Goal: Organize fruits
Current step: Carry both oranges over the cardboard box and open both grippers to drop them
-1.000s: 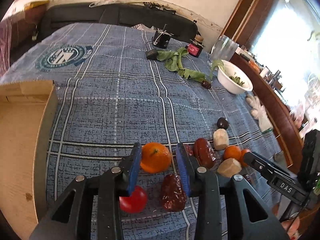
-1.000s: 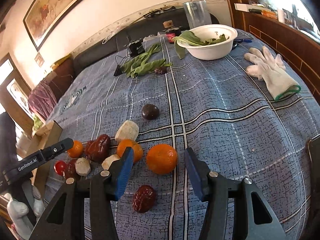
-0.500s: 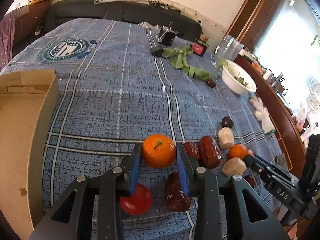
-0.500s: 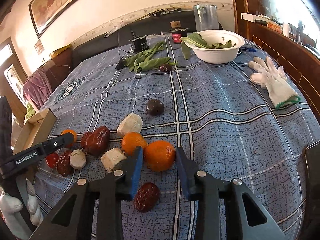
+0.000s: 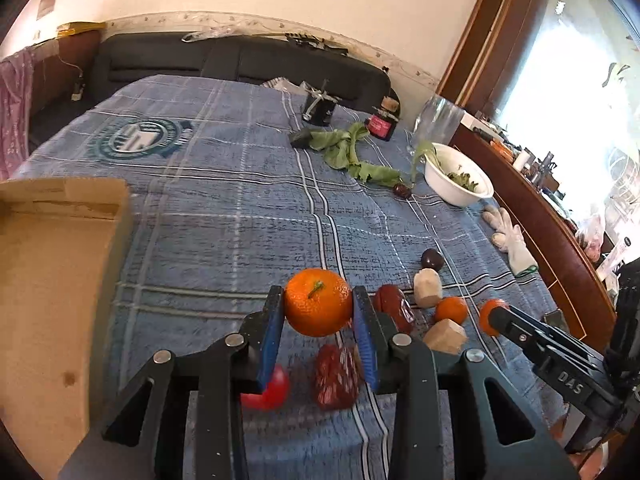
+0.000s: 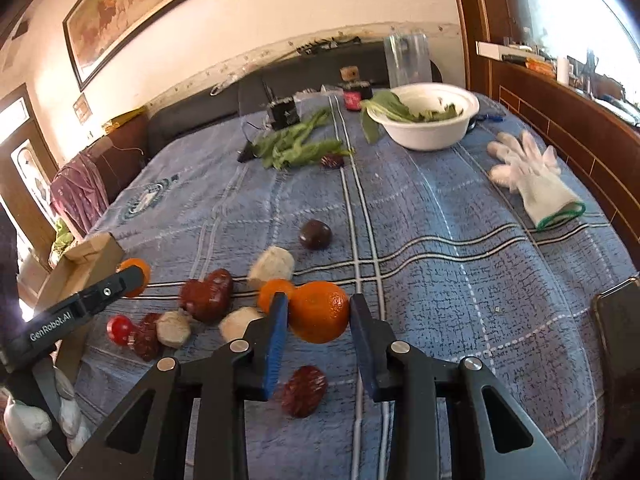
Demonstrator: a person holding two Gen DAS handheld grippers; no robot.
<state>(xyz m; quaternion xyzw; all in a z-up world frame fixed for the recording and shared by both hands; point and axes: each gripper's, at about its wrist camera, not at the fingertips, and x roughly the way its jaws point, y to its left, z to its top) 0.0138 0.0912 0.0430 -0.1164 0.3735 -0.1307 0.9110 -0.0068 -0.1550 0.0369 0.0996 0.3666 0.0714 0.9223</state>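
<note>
The right gripper (image 6: pixel 319 312), its blue-padded jaws closed on a round orange tangerine (image 6: pixel 320 312), holds it above the blue plaid cloth (image 6: pixel 440 220) covering the surface. Below lies a wrinkled dark red date (image 6: pixel 304 390). At the left edge, the left gripper (image 6: pixel 132 276) clamps a second orange tangerine (image 6: pixel 142 270).

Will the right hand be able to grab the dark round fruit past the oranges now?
Probably not yet: the right tongs are shut on an orange. Nothing lies on the cloth between them and the dark round fruit, so with the orange put down the way looks free.
</note>
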